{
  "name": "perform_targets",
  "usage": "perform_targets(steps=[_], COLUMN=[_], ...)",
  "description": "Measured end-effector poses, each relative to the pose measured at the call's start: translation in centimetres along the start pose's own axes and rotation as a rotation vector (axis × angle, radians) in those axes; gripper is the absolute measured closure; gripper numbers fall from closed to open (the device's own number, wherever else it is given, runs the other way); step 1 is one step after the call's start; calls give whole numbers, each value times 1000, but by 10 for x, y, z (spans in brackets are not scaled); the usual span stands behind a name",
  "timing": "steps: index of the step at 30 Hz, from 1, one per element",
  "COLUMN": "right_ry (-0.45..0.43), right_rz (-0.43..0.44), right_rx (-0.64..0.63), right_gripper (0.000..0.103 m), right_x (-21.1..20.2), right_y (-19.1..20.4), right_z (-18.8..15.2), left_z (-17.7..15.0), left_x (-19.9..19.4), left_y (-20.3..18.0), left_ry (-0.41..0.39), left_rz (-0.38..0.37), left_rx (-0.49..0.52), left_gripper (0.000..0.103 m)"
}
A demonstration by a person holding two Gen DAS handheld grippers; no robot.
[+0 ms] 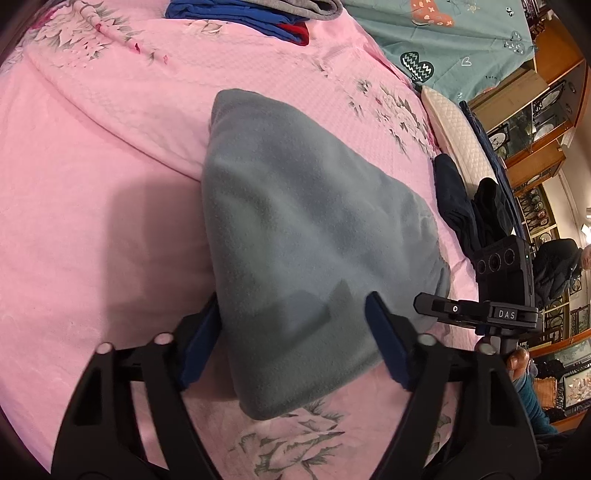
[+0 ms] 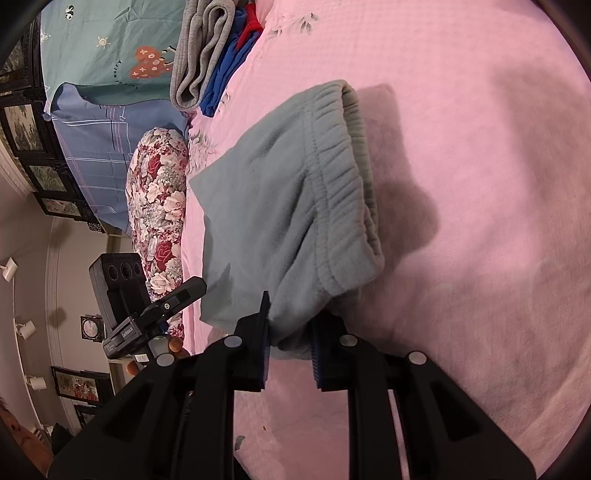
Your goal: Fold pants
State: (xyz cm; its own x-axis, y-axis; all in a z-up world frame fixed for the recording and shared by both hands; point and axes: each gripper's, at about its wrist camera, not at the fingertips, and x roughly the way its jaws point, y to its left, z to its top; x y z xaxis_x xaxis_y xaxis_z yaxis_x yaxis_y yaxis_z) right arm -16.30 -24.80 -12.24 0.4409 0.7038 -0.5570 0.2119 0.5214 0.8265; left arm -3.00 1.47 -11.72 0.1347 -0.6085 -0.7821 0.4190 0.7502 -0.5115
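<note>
Grey-blue fleece pants [image 1: 303, 236] lie folded on a pink floral bedspread [image 1: 103, 177]. My left gripper [image 1: 295, 314] is open, its blue-padded fingers [image 1: 201, 343] straddling the near end of the pants. In the right wrist view the pants [image 2: 273, 206] show their elastic waistband [image 2: 351, 177], lifted off the bedspread [image 2: 480, 184]. My right gripper [image 2: 291, 332] is shut on the pants near the waistband end, with fabric pinched between the pads.
A stack of folded grey, blue and red clothes [image 1: 258, 14] [image 2: 214, 51] sits at the far side of the bed. A dark garment [image 1: 461, 206], a floral pillow [image 2: 159, 206] and teal bedding [image 2: 110, 55] lie along the bed's edge. A person [image 1: 561, 266] stands beyond.
</note>
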Motion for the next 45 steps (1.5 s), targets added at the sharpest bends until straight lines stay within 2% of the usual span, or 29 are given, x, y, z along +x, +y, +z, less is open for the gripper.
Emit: perform_targets(steps=[1, 2, 5, 10, 13, 16, 20, 23, 26, 28, 31, 33, 35, 37, 38, 40, 42, 43, 45], right_ry=[0, 0, 0, -4, -10, -16, -36, -67, -122, -170, -255, -325, -409, -465, -464, -441, -377, -344, -290], right_rz=[0, 0, 0, -21, -48, -56, -53, -70, -75, -90, -124, -125, -128, -132, -142, -175, -256, -299, -381], right_rx=[0, 0, -2, -28, -53, -91, -193, -292, -403, -496, -618, -700, -796, -835, -821, -758, -670, -629, -579], right_gripper=[86, 86, 86, 85, 85, 85, 86, 87, 87, 88, 88, 88, 88, 88, 88, 88, 88, 88, 88], right_x=[0, 0, -1, -1, -2, -6, -16, -24, -33, -40, -46, -48, -44, -30, -17, 17, 62, 80, 113], right_y=[0, 0, 0, 4, 9, 22, 58, 94, 142, 185, 254, 298, 337, 352, 350, 331, 289, 270, 229], right_z=[0, 0, 0, -3, -4, -1, 16, 39, 75, 107, 165, 204, 243, 275, 294, 331, 359, 367, 374], left_z=[1, 1, 1, -3, 1, 11, 39, 77, 134, 175, 254, 297, 334, 368, 378, 391, 391, 386, 378], left_x=[0, 0, -1, -8, -13, -24, -53, -82, -121, -145, -187, -203, -205, -182, -164, -112, -63, -38, -24], left_y=[1, 3, 7, -4, -4, -9, -24, -34, -51, -62, -77, -78, -69, -44, -30, 6, 34, 46, 50], left_ry=[0, -1, -10, -62, -70, -93, -167, -233, -326, -383, -514, -583, -634, -605, -578, -470, -348, -294, -314], left_rz=[6, 16, 31, 66, 55, 51, 73, 101, 164, 212, 287, 331, 342, 374, 382, 417, 444, 460, 511], left_rx=[-5, -11, -23, 21, 13, 27, 82, 120, 175, 193, 217, 218, 216, 167, 145, 103, 83, 90, 124], left_gripper=[45, 61, 86, 90, 91, 91, 91, 91, 91, 91, 91, 91, 90, 90, 90, 89, 89, 85, 67])
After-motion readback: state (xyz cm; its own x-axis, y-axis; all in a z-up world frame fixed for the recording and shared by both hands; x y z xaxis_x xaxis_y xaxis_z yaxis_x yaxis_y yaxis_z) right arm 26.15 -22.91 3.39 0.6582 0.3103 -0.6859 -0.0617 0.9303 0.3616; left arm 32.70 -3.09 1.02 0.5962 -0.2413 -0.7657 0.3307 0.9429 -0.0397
